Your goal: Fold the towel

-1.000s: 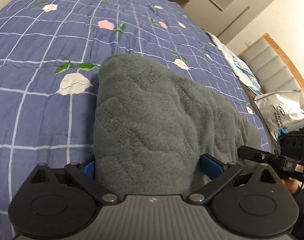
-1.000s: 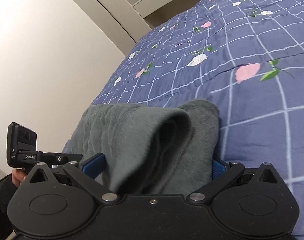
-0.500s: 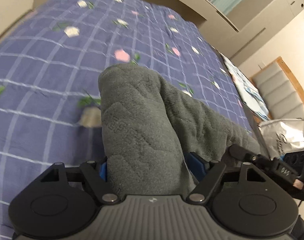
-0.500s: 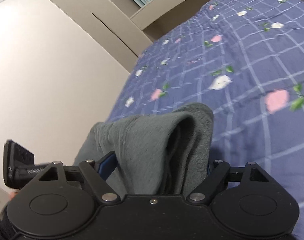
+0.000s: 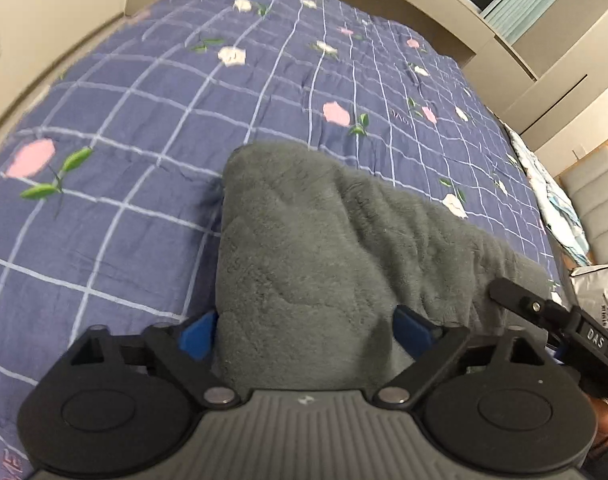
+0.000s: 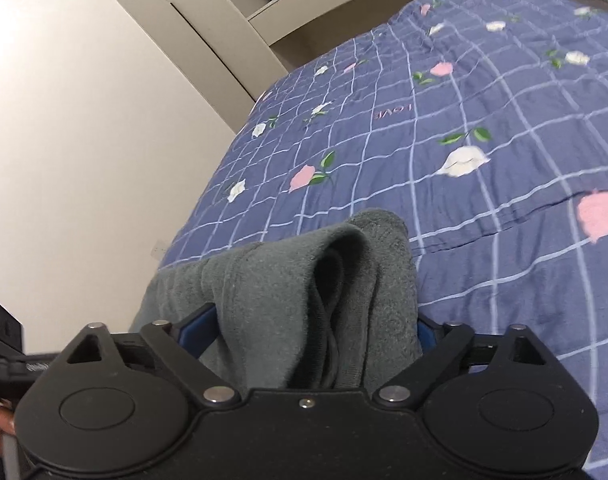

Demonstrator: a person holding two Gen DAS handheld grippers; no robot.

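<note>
A thick grey towel (image 5: 304, 264) is held up over the bed, stretched between both grippers. My left gripper (image 5: 304, 330) is shut on one end, its blue pads (image 5: 196, 334) pressed against the bunched cloth. In the right wrist view the towel (image 6: 288, 280) shows folded layers with a dark crease, and my right gripper (image 6: 316, 332) is shut on that end. The right gripper's body shows at the left wrist view's right edge (image 5: 564, 324).
A blue checked bedspread (image 5: 184, 120) with pink and white flowers covers the bed beneath. Beige cabinets (image 6: 208, 40) and a wall stand behind. A padded headboard (image 5: 596, 208), patterned pillows (image 5: 556, 200) and a white plastic bag (image 5: 596, 284) lie at the right.
Both grippers have risen with the towel ends, so more of the bed and the cabinets now shows. The towel's ends hang higher off the bedspread and both grips stay shut.
</note>
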